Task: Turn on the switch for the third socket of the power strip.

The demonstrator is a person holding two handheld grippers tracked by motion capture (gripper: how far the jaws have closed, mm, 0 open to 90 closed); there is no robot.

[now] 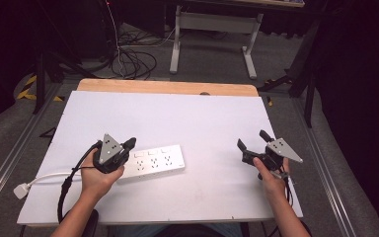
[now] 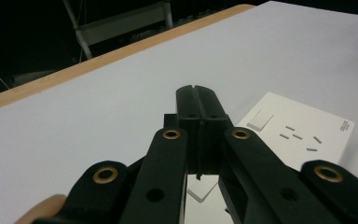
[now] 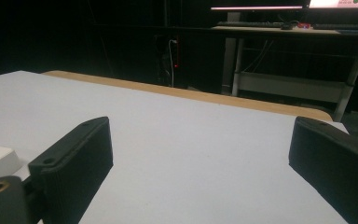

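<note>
A white power strip (image 1: 153, 163), flat with rows of sockets and switches, lay on the desk (image 1: 202, 123). The left gripper (image 1: 128, 144), pressed together and empty, hovered over its left end. The right gripper (image 1: 253, 142), spread wide, sat well apart. Around the white-topped desk the room was dark.

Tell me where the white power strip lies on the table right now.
In the high view, the white rectangular plastic power strip lies flat on the white table, left of centre, near the front edge, with the shut left claw at its left end.
</note>
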